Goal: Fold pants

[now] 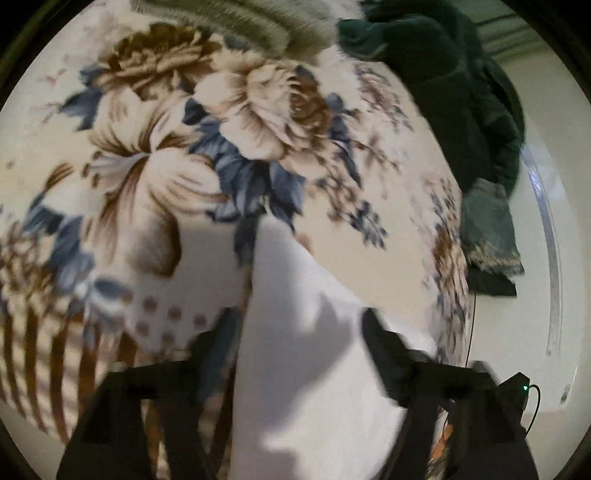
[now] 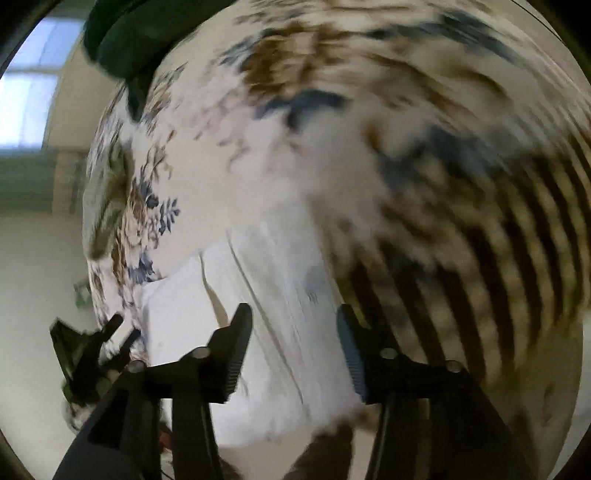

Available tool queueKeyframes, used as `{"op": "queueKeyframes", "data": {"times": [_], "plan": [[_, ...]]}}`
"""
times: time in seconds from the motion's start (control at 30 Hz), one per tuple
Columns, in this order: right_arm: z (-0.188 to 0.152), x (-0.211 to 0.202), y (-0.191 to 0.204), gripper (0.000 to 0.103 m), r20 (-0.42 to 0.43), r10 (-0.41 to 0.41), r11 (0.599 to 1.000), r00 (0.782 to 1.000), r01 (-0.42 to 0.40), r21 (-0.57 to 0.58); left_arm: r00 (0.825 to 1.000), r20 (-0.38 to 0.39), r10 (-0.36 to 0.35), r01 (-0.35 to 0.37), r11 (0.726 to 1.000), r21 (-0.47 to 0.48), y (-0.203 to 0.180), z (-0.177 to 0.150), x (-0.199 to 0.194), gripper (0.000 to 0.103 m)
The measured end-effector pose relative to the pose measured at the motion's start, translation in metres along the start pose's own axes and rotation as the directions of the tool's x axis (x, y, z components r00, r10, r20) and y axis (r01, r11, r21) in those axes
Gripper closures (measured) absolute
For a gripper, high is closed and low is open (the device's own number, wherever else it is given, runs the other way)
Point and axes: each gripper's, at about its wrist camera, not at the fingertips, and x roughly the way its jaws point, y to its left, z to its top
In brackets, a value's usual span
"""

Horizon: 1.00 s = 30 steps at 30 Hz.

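Left hand-held gripper point(image 1: 295, 332): fingers spread wide, blurred, white pants point(image 1: 306, 369) between them, contact unclear. Right hand-held gripper point(image 2: 293, 332): wide apart over the folded pants, on a floral bedspread point(image 1: 166, 147). Dark green garment point(image 1: 461, 92), edge cut off.

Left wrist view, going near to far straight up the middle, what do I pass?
Left gripper, jaws apart around the fabric → white pants → floral blanket → grey fuzzy fabric at the far edge.
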Motion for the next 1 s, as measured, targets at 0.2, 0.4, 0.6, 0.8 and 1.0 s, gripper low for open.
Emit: {"op": "queueKeyframes", "data": {"times": [0.2,0.4,0.6,0.8,1.0], "plan": [[-0.061,0.044,-0.069,0.049,-0.142,0.149,0.924,0.979,-0.086,0.371,0.998,-0.063,0.018,-0.018,1.000,-0.003,0.003,-0.045,0.011,0.025],[-0.082,0.052,-0.059,0.083,0.001,0.229,0.903,0.973,-0.213,0.374,0.981,-0.076,0.180,-0.171,0.979,0.110,0.012,-0.070,0.041,0.017],[-0.083,0.058,-0.066,0.072,-0.008,0.232,0.900,0.973,-0.212,0.381,0.982,-0.153,0.110,-0.108,0.994,0.023,0.034,-0.068,0.051,0.011],[-0.080,0.071,-0.049,0.027,-0.037,0.332,0.917,0.943,-0.313,0.249,0.992,-0.121,-0.025,0.019,0.999,-0.051,0.033,-0.058,0.040,0.012],[-0.071,0.110,-0.036,0.017,-0.046,0.339,0.919,0.940,-0.320,0.230,0.989,-0.142,-0.040,0.033,0.998,-0.049,0.029,-0.053,0.059,0.012]]}}
